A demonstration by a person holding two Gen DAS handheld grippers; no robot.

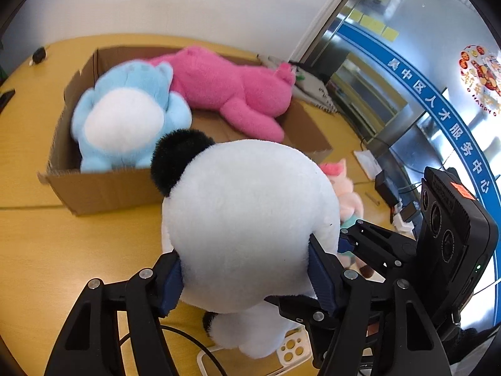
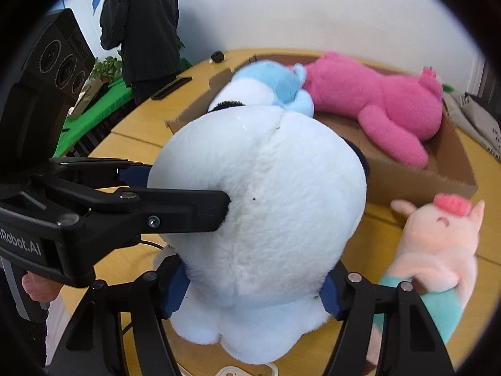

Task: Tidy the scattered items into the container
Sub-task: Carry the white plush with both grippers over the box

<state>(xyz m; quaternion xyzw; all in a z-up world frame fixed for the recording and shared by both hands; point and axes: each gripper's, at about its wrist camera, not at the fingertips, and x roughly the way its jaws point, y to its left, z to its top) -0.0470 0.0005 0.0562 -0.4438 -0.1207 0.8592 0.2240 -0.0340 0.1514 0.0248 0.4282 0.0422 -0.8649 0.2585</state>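
White plush toy (image 1: pixel 250 219) is clamped between both hand-held grippers, left (image 1: pixel 244 279) and right (image 2: pixel 253 288).

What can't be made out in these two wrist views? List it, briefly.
- Panda toy: its face, in both views; only the back of its head shows.
- Cardboard box: floor under the blue toy and pink toy, left view.
- Pig toy: mostly hidden behind the panda in the left view.
- White phone case: cut off by the left gripper.
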